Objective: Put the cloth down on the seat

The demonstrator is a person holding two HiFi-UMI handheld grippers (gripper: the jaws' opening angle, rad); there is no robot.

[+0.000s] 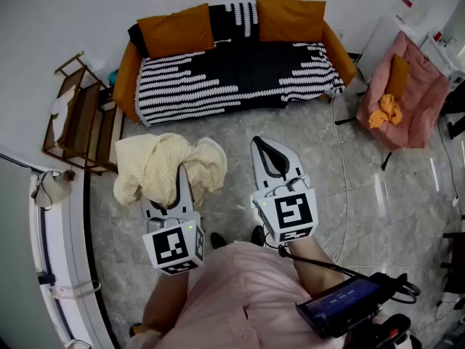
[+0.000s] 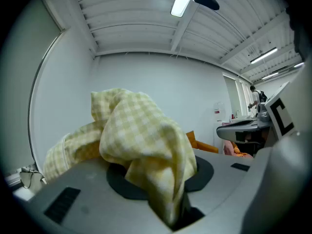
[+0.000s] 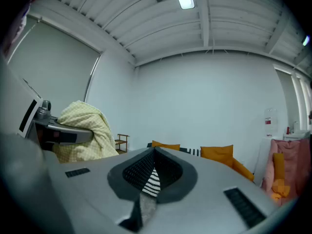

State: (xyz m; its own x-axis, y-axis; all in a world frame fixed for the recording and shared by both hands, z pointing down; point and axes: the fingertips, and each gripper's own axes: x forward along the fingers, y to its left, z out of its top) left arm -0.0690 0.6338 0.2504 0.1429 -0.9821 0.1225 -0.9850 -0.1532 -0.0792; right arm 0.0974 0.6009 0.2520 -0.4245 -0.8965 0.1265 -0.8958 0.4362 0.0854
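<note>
Head view puts you well short of the seat [image 1: 240,75]: your left gripper [image 1: 182,184] clamps the cloth [image 1: 163,164] above the floor [image 1: 363,195], and your right gripper [image 1: 260,145] is closed, empty. Carrying and laying remain.

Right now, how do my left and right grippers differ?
The left gripper has jaws pinched on the yellow checked cloth; the right gripper has jaws meeting at the tips, empty. Cloth drapes over the left gripper; the right gripper is bare. Both point toward the striped sofa.
</note>
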